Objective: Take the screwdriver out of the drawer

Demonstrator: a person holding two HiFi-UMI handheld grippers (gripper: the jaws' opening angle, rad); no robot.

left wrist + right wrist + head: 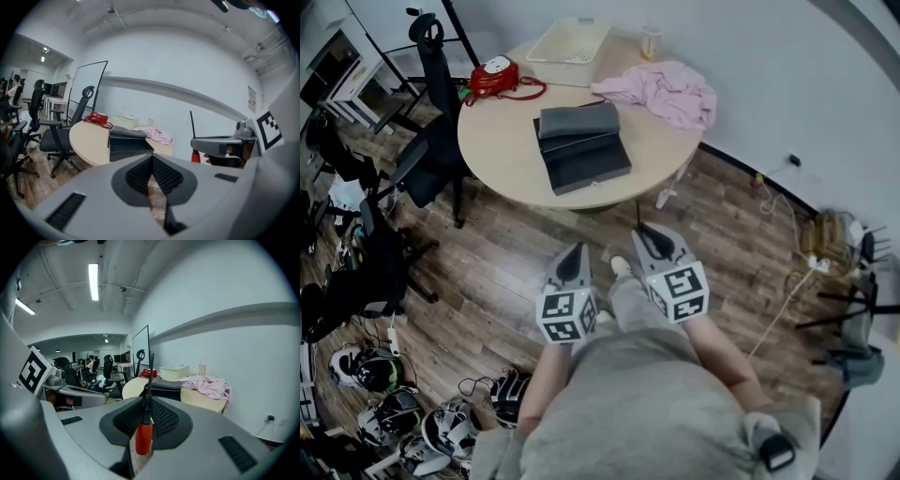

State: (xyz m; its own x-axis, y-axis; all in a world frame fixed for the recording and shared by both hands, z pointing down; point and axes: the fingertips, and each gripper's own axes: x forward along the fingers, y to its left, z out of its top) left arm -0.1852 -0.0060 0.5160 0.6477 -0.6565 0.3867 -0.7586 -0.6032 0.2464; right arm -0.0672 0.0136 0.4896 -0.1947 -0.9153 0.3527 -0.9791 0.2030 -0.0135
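Right claw (pixel 146 404): closed on red-handled, black-shafted screwdriver (pixel 144 434); tool upright, pinched where handle meets shaft. Screwdriver already out of dark grey drawer unit (pixel 581 148), which sits toward near edge of round beige surface (pixel 497 141). Claw well apart from surface, over wooden floor (pixel 506 272). Left claw (pixel 152 161): pads together, empty. Handling, judged: light, rigid, smooth handle; may pivot in pinch. Best hold: thick handle.

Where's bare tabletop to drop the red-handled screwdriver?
Widest bare patch: the round beige table, its left-front arc, bordered by the red bag, the dark grey drawer unit and the near rim. A narrower strip lies right of the drawer unit, below the pink cloth. The far edge is crowded: white perforated tray, cup, cloth.
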